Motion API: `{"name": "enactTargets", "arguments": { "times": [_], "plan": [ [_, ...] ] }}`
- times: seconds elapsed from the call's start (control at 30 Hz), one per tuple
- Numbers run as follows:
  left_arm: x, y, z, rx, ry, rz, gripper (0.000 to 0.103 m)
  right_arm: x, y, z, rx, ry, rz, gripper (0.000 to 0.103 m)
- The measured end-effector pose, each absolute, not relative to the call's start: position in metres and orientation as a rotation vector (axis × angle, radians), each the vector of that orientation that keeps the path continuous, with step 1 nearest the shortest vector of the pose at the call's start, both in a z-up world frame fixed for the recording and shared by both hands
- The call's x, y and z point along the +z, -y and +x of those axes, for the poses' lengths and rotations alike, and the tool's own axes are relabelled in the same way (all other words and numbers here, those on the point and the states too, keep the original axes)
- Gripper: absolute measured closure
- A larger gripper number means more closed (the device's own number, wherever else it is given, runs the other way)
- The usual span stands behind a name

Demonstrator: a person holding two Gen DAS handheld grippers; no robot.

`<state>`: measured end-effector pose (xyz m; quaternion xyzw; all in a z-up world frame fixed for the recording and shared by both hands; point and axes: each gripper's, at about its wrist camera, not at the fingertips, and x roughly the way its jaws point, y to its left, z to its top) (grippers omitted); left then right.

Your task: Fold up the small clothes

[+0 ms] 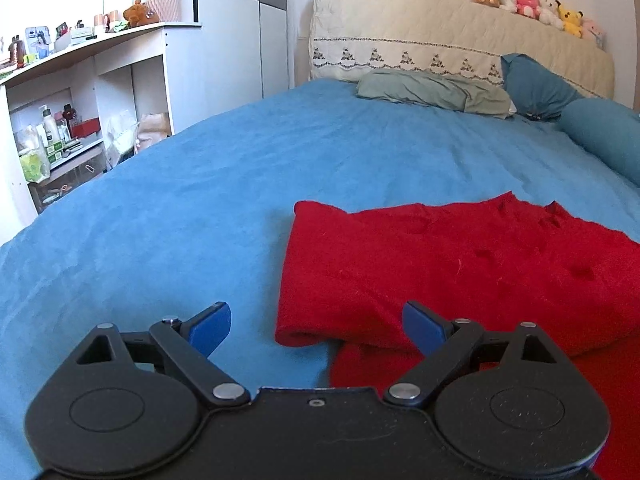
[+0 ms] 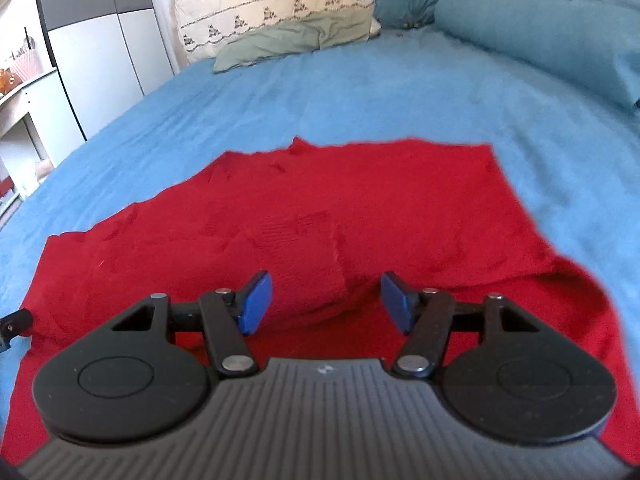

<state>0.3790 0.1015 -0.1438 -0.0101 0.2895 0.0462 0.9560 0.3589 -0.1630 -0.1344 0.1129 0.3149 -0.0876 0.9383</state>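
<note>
A red knit garment (image 1: 440, 272) lies spread on the blue bed sheet (image 1: 200, 200). In the left wrist view its left part is folded over, with a rolled edge near the bottom. My left gripper (image 1: 316, 326) is open and empty, just above the garment's near left corner. In the right wrist view the same red garment (image 2: 360, 200) fills the middle, with a sleeve end folded onto its body. My right gripper (image 2: 326, 300) is open and empty, low over that folded sleeve.
Pillows (image 1: 432, 90) and a blue bolster (image 1: 604, 136) lie at the bed's head, by a cream headboard (image 1: 440, 40) topped with plush toys. A white shelf unit (image 1: 80, 100) with bottles stands left of the bed, beside a wardrobe (image 2: 92, 48).
</note>
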Motion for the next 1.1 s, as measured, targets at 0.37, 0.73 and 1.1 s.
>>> {"name": "enactTargets", "arguments": {
  "times": [0.37, 0.73, 1.1],
  "plan": [
    [-0.142, -0.109, 0.379, 0.105, -0.587, -0.04, 0.008, -0.153, 0.17, 0.378, -0.116, -0.645, 0.21, 0.03],
    [-0.143, -0.11, 0.38, 0.101, -0.596, -0.048, 0.008, -0.154, 0.167, 0.364, -0.086, -0.642, 0.219, 0.033],
    [-0.145, -0.112, 0.384, 0.119, -0.603, -0.006, 0.008, -0.139, 0.14, 0.386, -0.044, -0.665, 0.032, 0.079]
  ]
}}
